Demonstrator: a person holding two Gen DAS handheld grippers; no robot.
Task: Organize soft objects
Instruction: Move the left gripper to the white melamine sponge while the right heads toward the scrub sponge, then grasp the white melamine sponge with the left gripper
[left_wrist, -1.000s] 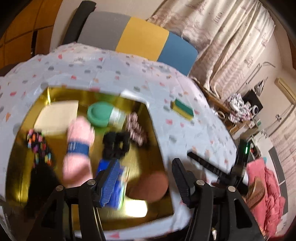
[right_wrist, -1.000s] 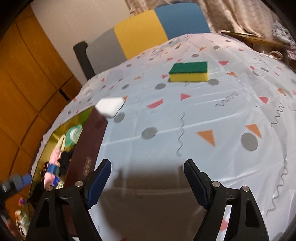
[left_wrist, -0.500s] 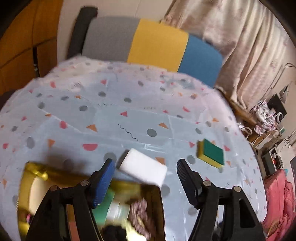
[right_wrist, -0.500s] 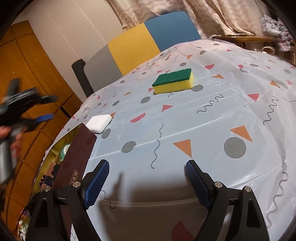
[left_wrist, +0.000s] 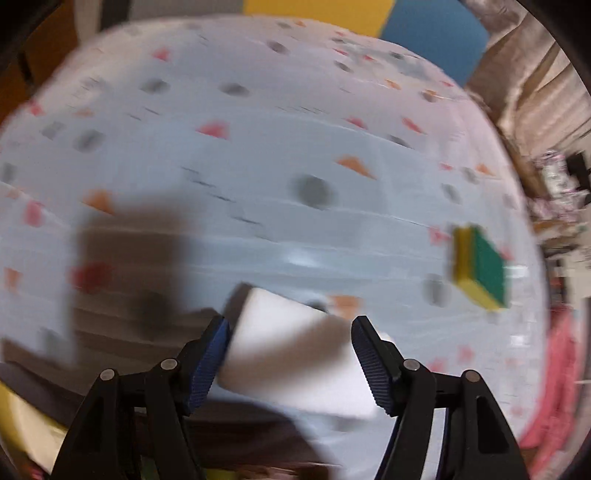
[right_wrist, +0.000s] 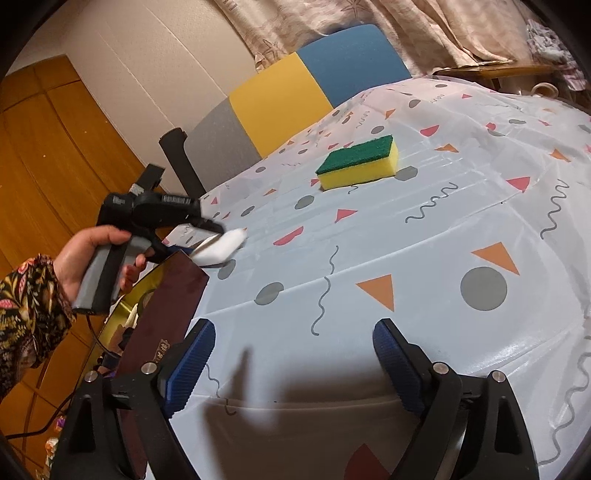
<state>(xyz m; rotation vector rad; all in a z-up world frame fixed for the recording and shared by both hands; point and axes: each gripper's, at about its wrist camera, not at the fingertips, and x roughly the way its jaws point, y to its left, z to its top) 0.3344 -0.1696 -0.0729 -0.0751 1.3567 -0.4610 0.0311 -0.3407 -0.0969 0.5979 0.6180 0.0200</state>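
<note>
The left claw (left_wrist: 290, 354) is spread around the white sponge (left_wrist: 295, 354), which lies on the desk (left_wrist: 295, 147) between its jaws, not yet pinched. The green-and-yellow sponge (right_wrist: 358, 162) sits well ahead of the spread, empty right claw (right_wrist: 293, 363). Both look unsorted. The gold mark on the brown box lid (right_wrist: 162, 306) left of that claw is unreadable.

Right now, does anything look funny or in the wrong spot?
Nothing looks spilled or broken. The white sponge sits askew by the dark box's corner, between the left hand-held gripper's open fingers. The yellow-green sponge lies flat, alone.
</note>
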